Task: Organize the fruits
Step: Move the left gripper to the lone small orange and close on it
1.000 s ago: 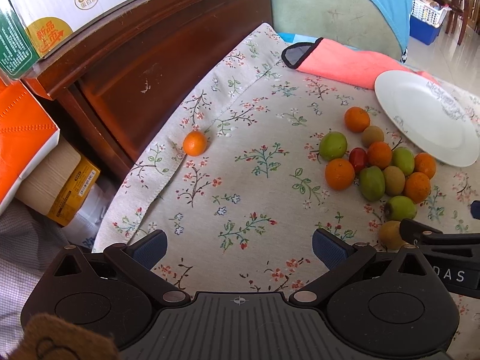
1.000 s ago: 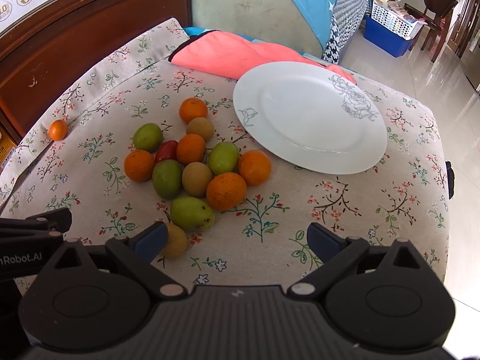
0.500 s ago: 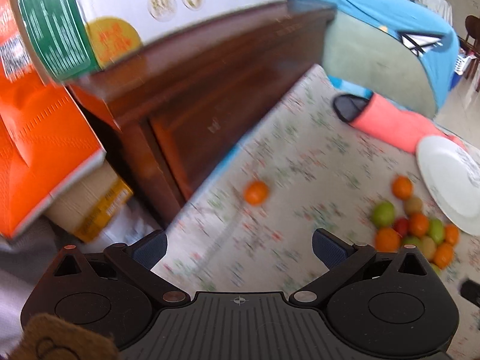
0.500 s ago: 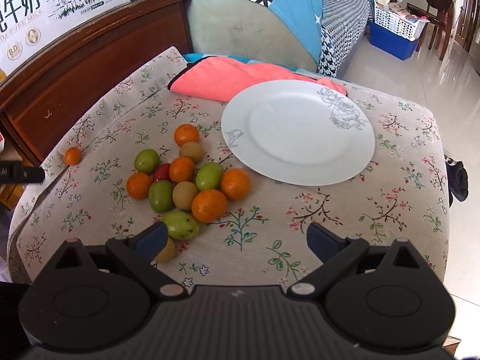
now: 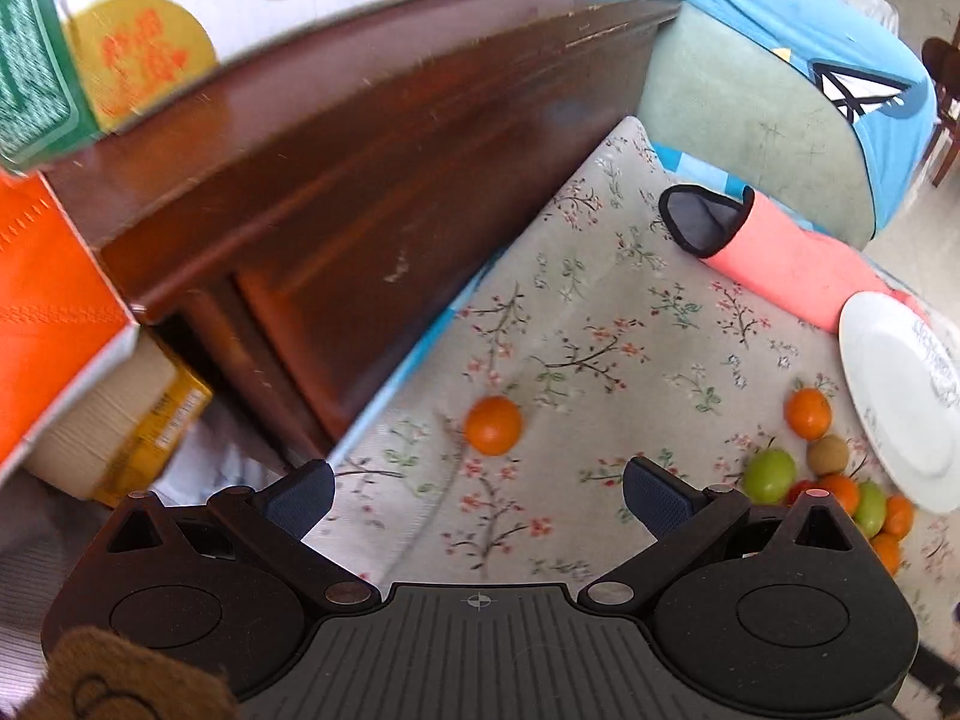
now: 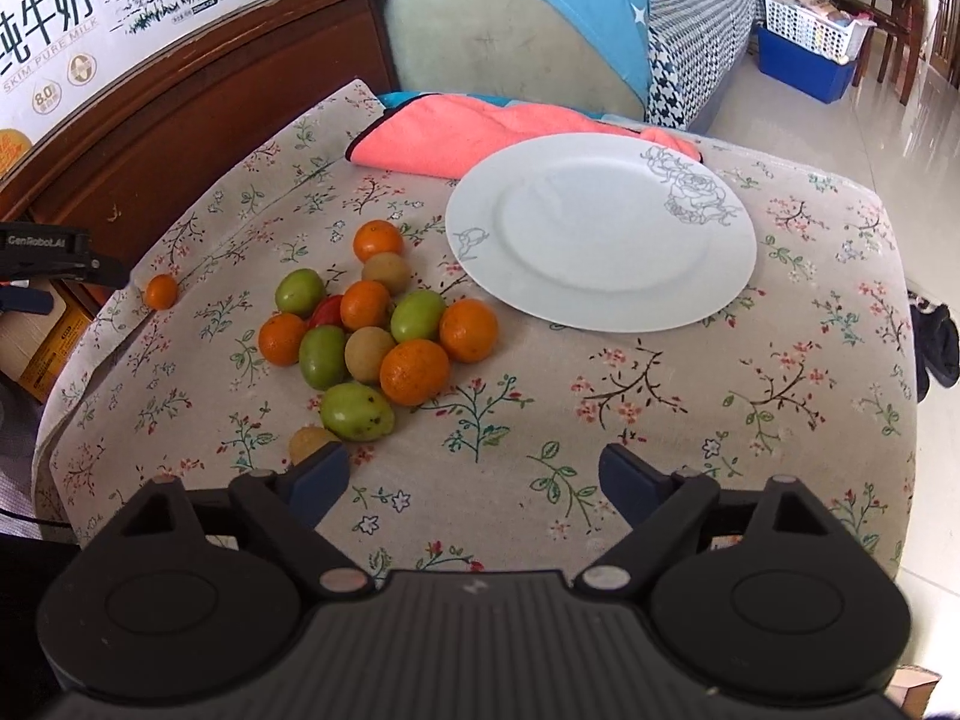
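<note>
Both the left gripper (image 5: 477, 495) and right gripper (image 6: 474, 474) are released; a lone orange (image 5: 494, 425) lies at frame center, just beyond the left fingers.

Fruit pile (image 6: 372, 330) beside white plate (image 6: 600, 294)

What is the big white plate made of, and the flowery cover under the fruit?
The plate looks like glazed ceramic: smooth, shiny, with a grey printed rose. It could be melamine. The flowery cover looks like woven cloth, matte with a printed pattern and a crease near the stray orange.
</note>
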The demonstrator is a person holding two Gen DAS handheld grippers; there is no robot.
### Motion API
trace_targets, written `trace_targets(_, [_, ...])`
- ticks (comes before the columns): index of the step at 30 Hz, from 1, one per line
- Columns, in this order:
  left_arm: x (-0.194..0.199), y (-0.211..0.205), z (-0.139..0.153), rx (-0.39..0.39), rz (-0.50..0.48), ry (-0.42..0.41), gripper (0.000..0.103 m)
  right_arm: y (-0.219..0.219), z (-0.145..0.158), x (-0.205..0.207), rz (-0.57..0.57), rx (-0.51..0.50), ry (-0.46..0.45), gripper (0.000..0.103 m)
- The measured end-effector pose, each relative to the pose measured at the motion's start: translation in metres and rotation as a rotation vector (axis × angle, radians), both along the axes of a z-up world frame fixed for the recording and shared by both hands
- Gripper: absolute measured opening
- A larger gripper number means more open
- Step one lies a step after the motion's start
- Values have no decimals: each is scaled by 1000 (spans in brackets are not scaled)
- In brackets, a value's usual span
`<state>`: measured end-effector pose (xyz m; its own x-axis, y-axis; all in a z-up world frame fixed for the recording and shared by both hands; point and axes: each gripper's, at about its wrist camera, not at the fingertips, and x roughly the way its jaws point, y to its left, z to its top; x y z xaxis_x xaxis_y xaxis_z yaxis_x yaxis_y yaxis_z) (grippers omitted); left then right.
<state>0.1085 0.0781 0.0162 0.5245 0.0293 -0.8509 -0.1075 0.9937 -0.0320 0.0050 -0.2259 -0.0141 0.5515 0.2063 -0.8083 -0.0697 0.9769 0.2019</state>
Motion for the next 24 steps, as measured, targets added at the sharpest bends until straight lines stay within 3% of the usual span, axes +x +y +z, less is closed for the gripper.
trace_targets(6, [19, -4, -10, -11, 21, 16, 101, 0, -2, 2, -6, 37, -2, 87])
trace_targets(12, [33, -1, -23, -75, 34, 40, 95, -1, -4, 3, -4, 67, 6, 84])
trace_targets(16, [42, 1, -30, -84, 48, 47, 89, 1, -5, 3, 8, 82, 5, 80])
trace_targets(20, [48, 2, -39, -104, 64, 82, 74, 3, -6, 4, 29, 104, 6, 70])
trace_targets(24, [51, 4, -43, -122, 83, 87, 69, 5, -6, 3, 42, 115, -2, 66])
